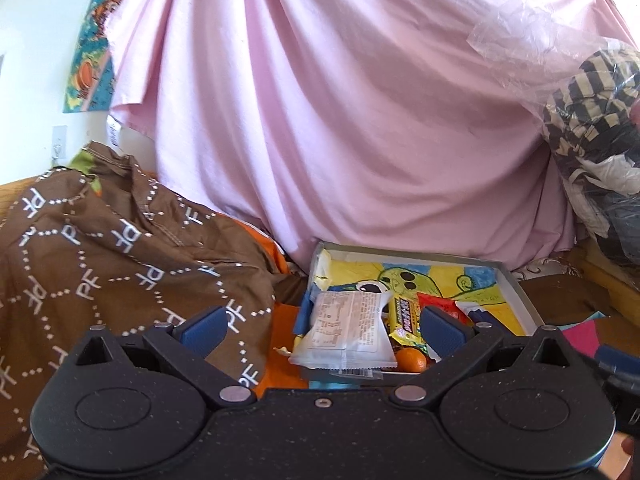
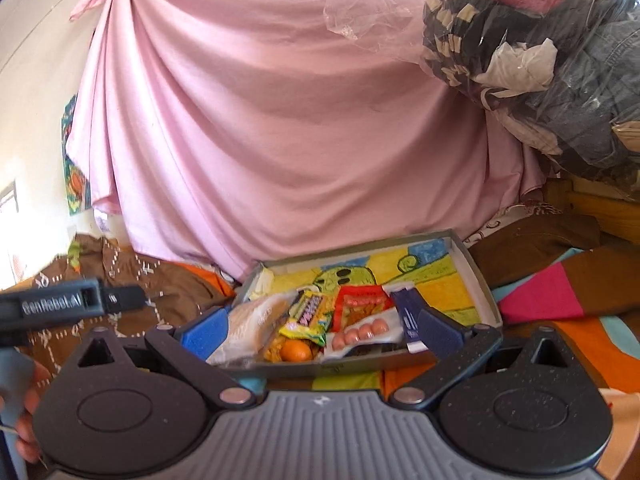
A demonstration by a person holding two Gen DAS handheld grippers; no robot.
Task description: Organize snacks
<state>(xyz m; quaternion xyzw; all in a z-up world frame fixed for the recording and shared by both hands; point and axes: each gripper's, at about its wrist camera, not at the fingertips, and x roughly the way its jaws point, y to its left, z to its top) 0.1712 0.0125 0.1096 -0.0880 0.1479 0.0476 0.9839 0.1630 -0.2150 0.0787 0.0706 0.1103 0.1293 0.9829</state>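
Both my grippers hang spread and empty before the shallow box (image 2: pixel 478 280); the snacks crowd its near edge. The white packet (image 1: pixel 344 330) lies straight ahead of my left gripper (image 1: pixel 322 326), long axis pointing away; my right gripper (image 2: pixel 320 326) faces the tangerine (image 2: pixel 295 350)

1. A bed surface covered in a colour-blocked cloth of orange, pink, brown and teal patches (image 2: pixel 536 292) carries everything.
2. A shallow grey cardboard box lid with a yellow-green crayon drawing inside (image 2: pixel 478 276) lies directly on it, centrally.
3. A crumpled brown fabric printed with white dotted letters (image 1: pixel 100 248) lies at nine o'clock of the box lid.
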